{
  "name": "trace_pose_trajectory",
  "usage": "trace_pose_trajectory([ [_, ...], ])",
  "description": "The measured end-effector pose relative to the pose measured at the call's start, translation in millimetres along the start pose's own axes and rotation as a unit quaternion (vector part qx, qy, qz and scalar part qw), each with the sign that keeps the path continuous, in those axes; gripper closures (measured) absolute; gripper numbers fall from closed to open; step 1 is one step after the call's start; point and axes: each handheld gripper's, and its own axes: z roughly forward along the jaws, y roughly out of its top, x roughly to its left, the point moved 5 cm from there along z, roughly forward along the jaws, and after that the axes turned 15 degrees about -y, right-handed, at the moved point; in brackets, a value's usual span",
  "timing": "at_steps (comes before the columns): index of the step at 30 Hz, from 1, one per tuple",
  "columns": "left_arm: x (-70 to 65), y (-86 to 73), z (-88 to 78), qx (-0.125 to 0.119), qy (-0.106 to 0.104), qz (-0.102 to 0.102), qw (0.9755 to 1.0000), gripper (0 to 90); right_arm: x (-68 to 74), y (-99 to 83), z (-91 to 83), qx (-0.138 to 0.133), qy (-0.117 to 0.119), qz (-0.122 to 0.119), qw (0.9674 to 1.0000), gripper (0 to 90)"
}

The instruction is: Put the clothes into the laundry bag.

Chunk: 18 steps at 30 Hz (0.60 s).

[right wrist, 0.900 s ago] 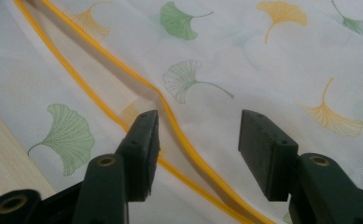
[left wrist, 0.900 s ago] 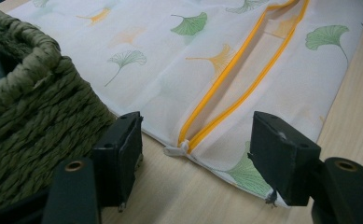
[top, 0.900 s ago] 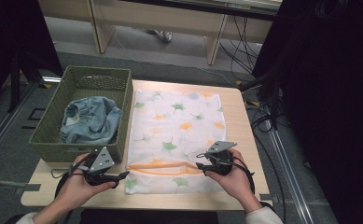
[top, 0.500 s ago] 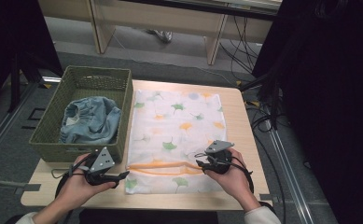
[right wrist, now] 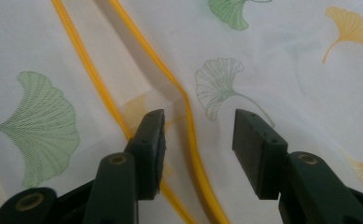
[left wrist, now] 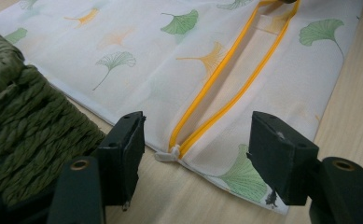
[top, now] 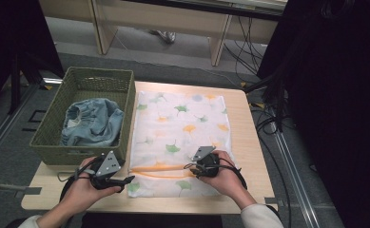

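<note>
**Two open grippers at the zip of a ginkgo-print bag**

In the high view, a white fabric laundry bag printed with green and yellow ginkgo leaves (top: 179,137) lay flat at the centre of the pale wooden table (top: 247,137). An orange zip (top: 166,171) ran across its near end. To its left, touching its edge, stood an olive woven basket (top: 54,142) holding crumpled light-blue denim (top: 93,124). The left gripper (top: 125,180) sat at lower left of the frame, off the bag's near left corner; the right gripper (top: 194,172) rested over the zip, lower centre. The jaws of both were too small to read here, and the forearms were cut off by the bottom edge.

In the left gripper view, the left gripper (left wrist: 195,144) stood wide apart and held nothing. The zip's white end (left wrist: 167,155) lay between its jaws, on the table. The basket's weave filled the left side, cut by the frame.

In the right gripper view, the right gripper (right wrist: 198,140) was released, its jaws straddling one orange band of the parted zip (right wrist: 188,121) just above the cloth; whether they touched it was unclear. No writing was legible in any view.
</note>
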Motion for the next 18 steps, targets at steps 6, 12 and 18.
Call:
trace_pose_trajectory([
  [6, 0.5, -0.4, -0.9, 0.002, -0.001, -0.002, 1.0, 35.9, -1.0, 6.8, 10.9, 0.011, -0.004, -0.024, 0.9996, 58.2],
  [12, 0.5, -0.5, -0.2, 0.001, 0.0, -0.002, 1.0, 36.0, 2.1, 14.7, 16.6, 0.011, -0.01, -0.066, 0.9977, 65.7],
  [18, 0.1, -0.2, -0.3, 0.002, 0.0, 0.001, 1.0, 36.0, 4.6, 17.0, 23.2, 0.023, -0.004, -0.083, 0.9963, 74.1],
])
